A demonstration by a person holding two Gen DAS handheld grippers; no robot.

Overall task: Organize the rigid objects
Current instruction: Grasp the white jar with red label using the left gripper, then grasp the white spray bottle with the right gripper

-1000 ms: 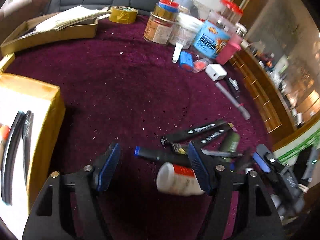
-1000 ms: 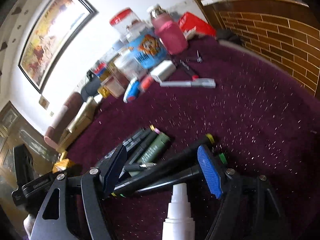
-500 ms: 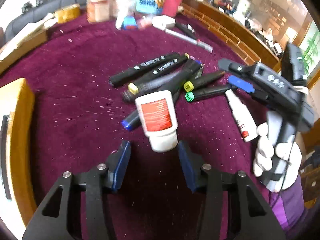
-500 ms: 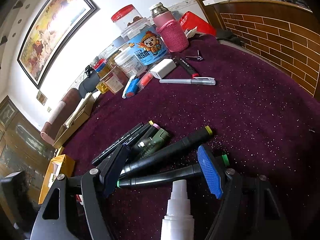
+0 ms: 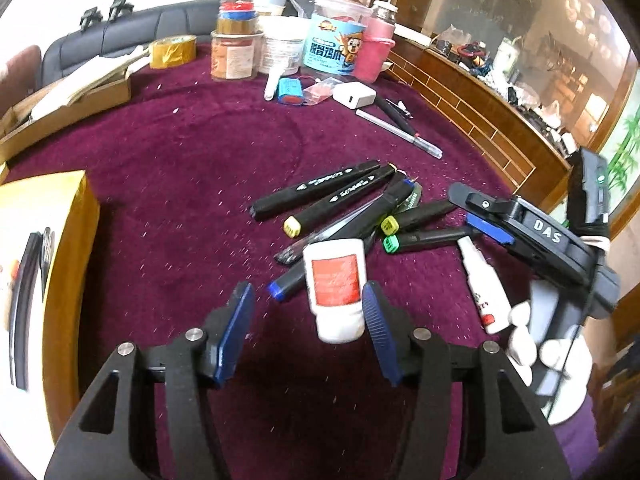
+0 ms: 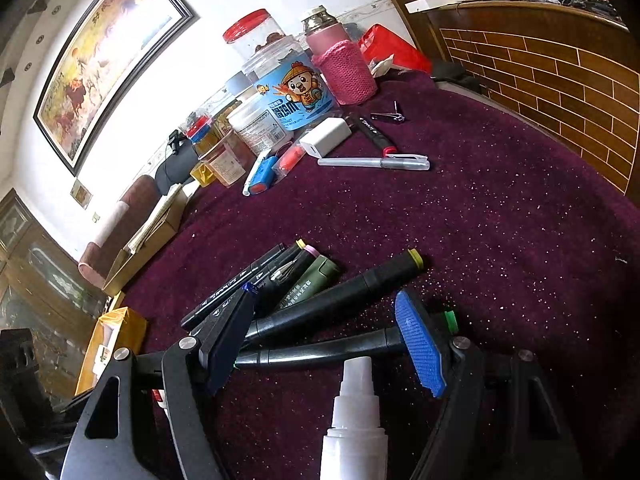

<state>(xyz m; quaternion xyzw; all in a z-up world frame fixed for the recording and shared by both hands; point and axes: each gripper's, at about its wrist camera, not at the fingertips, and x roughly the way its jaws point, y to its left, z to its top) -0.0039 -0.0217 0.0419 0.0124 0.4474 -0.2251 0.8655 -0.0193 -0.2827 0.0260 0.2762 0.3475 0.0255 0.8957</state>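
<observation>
- Yellow box [image 5: 68, 216] at far left edge of maroon tabletop [image 5: 192, 168].
- Left gripper [image 5: 308, 312]: jaws spread wide; white bottle with red label [image 5: 335, 286] touches only the right pad, over the tabletop.
- Black markers [image 5: 340, 204] piled just beyond the bottle.
- White spray bottle [image 5: 484, 292] lies right of the markers.
- Right gripper [image 6: 332, 328]: jaws spread, nothing pinched, spray bottle nozzle between them, markers ahead.
</observation>
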